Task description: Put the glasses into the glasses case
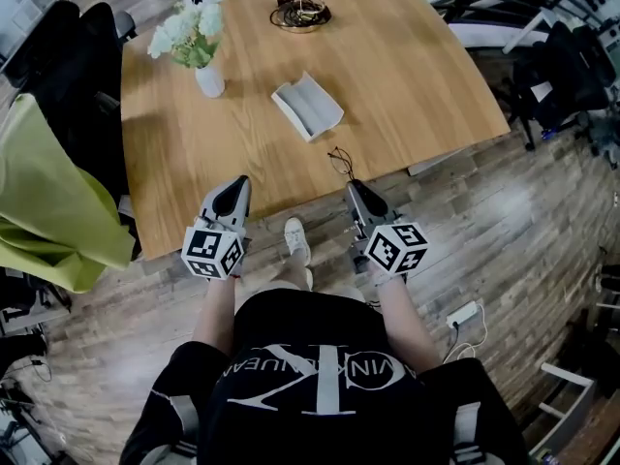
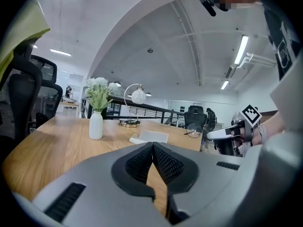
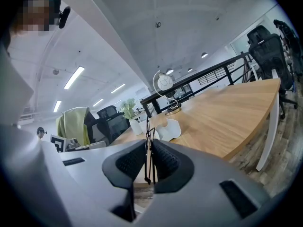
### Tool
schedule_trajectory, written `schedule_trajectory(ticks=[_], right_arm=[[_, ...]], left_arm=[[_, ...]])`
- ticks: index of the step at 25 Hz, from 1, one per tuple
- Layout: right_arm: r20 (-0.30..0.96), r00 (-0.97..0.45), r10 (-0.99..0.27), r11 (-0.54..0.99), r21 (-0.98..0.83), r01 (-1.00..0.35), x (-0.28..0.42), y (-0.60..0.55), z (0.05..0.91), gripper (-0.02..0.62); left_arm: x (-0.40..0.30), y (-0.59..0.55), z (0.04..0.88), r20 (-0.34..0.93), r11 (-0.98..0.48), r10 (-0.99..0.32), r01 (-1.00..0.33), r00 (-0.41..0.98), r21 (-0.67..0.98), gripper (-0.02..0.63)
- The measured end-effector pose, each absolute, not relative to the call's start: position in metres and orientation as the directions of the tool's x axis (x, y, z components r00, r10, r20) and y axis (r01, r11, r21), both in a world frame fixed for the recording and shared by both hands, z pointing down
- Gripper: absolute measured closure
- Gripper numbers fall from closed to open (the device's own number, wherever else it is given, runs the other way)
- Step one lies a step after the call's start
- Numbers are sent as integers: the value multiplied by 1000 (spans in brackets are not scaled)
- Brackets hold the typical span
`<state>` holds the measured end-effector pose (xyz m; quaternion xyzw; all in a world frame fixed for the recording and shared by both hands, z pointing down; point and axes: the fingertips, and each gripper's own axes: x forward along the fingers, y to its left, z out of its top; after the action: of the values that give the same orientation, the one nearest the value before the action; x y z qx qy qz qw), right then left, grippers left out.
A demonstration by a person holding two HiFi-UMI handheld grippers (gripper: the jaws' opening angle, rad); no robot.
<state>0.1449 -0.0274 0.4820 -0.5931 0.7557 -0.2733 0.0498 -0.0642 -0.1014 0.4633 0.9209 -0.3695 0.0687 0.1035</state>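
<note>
Pale wooden bench (image 1: 417, 76) over a plank floor (image 1: 523, 211), in an open office with a white ceiling and strip lights.

Thin dark-framed glasses (image 1: 339, 161) are held over the near edge of the bench, towards its right corner. Whether they touch the wood cannot be told. The right gripper (image 1: 351, 184) holds them: its ribbed dark fingers (image 3: 132, 162) are clamped on the thin frame, which stands upright between the pads and rises above the tips. The lenses point towards the middle of the bench.

The glasses case (image 1: 308, 108) lies open near the middle of the bench, beyond the glasses and slightly to their left, apart from them. It is light grey, with its two halves spread and its inside facing up.

The left gripper (image 1: 240, 180) is at the same near edge, to the left of the right gripper and apart from it. Its fingers (image 2: 139, 167) are together at the tips with nothing between them. It points across the bench towards the vase and the case.

A white vase (image 1: 209, 78) of pale flowers stands near the left edge. A round lamp base (image 1: 300, 14) with coiled cable sits at the far edge. Black office chairs (image 1: 68, 76) stand off the left edge, one draped with a yellow-green cloth (image 1: 44, 211). On the floor, a white shoe (image 1: 296, 241) shows between the two grippers, and a white power strip (image 1: 463, 314) lies to the right.
</note>
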Motion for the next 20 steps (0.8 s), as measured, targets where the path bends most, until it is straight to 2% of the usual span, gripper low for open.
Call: schedule_trajectory(ticks=[20], right_arm=[[294, -353, -888, 185, -474, -861, 161, -144, 496, 543]], left_arm=[[-32, -196, 477, 233, -685, -677, -713, 698, 149, 589]])
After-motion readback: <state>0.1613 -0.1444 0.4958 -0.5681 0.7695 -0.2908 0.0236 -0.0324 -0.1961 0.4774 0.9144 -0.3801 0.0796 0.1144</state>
